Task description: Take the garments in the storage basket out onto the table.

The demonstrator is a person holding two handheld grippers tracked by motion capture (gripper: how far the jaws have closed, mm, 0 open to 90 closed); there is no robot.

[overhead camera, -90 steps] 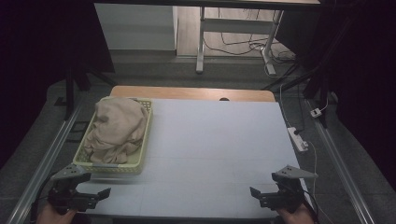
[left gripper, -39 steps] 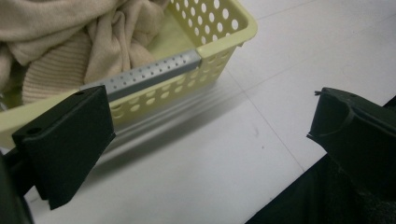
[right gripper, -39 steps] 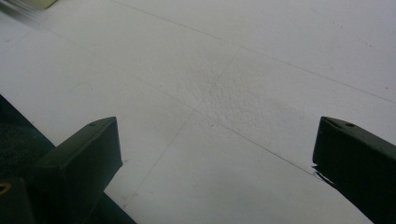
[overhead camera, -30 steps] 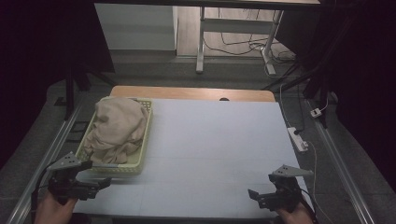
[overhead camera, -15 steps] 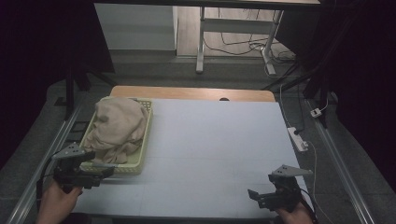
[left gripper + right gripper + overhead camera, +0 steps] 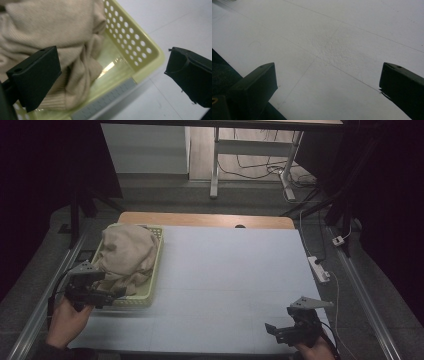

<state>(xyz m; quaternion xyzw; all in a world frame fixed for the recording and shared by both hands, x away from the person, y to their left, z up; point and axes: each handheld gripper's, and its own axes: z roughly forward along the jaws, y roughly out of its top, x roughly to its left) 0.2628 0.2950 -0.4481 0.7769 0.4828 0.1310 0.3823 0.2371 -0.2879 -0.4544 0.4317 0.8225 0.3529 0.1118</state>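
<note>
The beige knit sweater [image 6: 126,256] lies heaped in a pale yellow perforated basket [image 6: 156,251] at about 9 o'clock on the white table [image 6: 235,275], its long axis running from 6 toward 12. The left gripper view adds the sweater's ribbed hem and the basket's near corner. The left gripper [image 6: 107,296], jaws wide apart, hovers over that corner, holding nothing. At 5 o'clock, the right gripper [image 6: 272,330] gapes equally wide above bare table.
</note>
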